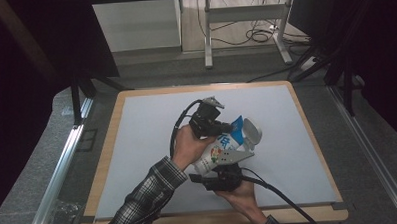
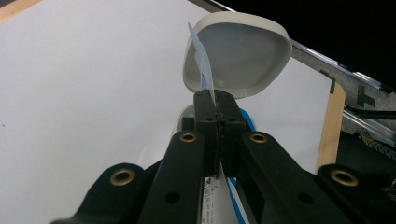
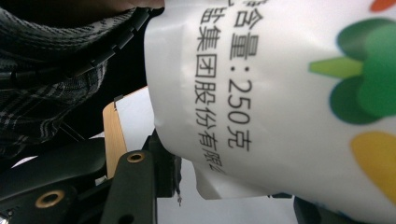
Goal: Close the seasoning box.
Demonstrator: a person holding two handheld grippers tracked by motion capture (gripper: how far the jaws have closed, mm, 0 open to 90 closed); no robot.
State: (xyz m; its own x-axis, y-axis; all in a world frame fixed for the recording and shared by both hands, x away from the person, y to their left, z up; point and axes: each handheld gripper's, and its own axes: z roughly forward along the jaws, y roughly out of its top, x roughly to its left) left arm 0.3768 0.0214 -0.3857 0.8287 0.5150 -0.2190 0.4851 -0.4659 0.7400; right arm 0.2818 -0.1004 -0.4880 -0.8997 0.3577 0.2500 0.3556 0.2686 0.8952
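fingers [image 2: 229,119] of my left gripper [image 2: 216,100] pinch the bag's [image 1: 220,149] top edge, beside a white bowl [image 2: 238,56]; my right gripper [image 1: 227,167] clamps its lower body above the table [image 1: 147,139].

We are in a lab or recording studio, not a home. Our worktop [image 1: 137,144] is a white sheet on a wood-edged board, ringed by black curtains [image 1: 29,58] and metal rails [image 1: 63,161]. Behind it, cables [image 1: 259,36] lie loose on the floor under a desk frame [image 1: 243,20].
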